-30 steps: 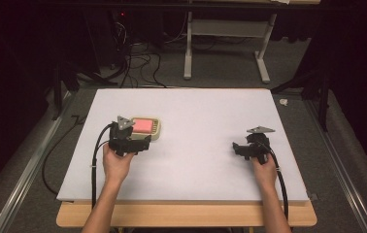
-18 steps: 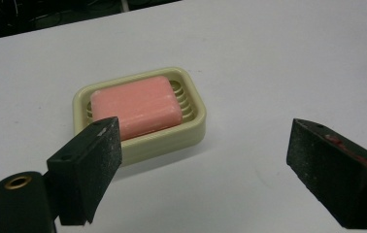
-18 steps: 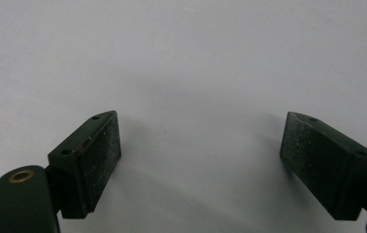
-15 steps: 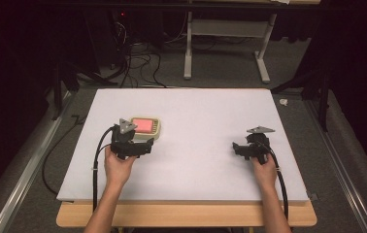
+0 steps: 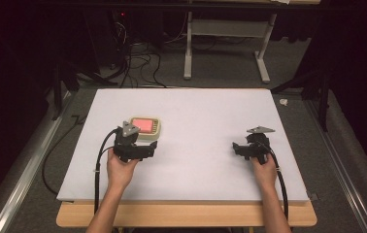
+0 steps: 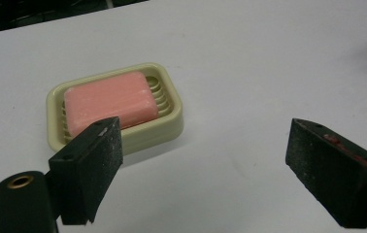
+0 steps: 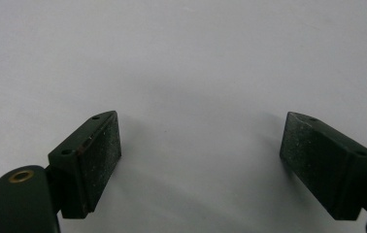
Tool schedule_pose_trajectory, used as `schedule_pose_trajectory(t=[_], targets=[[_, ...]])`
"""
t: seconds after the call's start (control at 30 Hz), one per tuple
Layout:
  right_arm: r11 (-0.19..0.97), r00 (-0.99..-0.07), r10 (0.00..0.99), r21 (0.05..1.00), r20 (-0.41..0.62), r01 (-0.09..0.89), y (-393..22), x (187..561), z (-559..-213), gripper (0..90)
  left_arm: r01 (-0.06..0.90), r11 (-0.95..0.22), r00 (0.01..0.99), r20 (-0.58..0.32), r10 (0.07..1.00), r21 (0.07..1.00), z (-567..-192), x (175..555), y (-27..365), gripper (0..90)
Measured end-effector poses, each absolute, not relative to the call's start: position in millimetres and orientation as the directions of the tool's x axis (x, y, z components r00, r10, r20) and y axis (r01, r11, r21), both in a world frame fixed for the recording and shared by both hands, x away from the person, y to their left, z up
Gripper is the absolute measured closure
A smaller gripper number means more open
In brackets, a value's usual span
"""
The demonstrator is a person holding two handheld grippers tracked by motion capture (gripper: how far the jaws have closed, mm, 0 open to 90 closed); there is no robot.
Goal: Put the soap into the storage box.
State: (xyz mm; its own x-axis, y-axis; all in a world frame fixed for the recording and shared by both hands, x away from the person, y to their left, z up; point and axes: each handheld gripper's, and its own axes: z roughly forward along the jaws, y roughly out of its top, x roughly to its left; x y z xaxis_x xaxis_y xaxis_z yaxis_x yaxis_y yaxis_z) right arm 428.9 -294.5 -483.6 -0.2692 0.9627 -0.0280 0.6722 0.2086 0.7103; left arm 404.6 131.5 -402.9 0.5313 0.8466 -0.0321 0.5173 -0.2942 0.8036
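Sitting toward the left of the white table (image 5: 196,111) was a pale cream soap dish (image 6: 116,108) with round corners. It held a pink bar of soap (image 6: 109,99), flat on top and a little pale and chalky in spots. The bar lay on raised ribs inside the dish, and some ribs peeked out on one side of it. In the high view the dish (image 5: 144,127) rested just behind the left gripper (image 5: 145,149).

The left gripper (image 6: 220,165) was held in the person's left hand (image 5: 121,167), low over the table. Its two black jaws were wide apart with nothing between them. One jaw stood in front of the near edge of the dish in the left gripper view, but whether it touched could not be told.

Far over on the right, well apart from the dish, the right hand (image 5: 264,170) held the right gripper (image 5: 242,148). In its own view the right gripper (image 7: 201,160) had its jaws spread wide too, with bare white table between them.
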Motion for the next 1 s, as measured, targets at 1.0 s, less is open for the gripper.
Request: schedule_pose_trajectory(t=[1.0], targets=[[0.209, -0.270, 0.962, 0.709, -0.028, 0.673, -294.5, 428.9, -483.5, 15.6, 0.523, -0.363, 0.618, -0.050, 0.785, 0.771, -422.9, 397.3, 106.4, 15.2]])
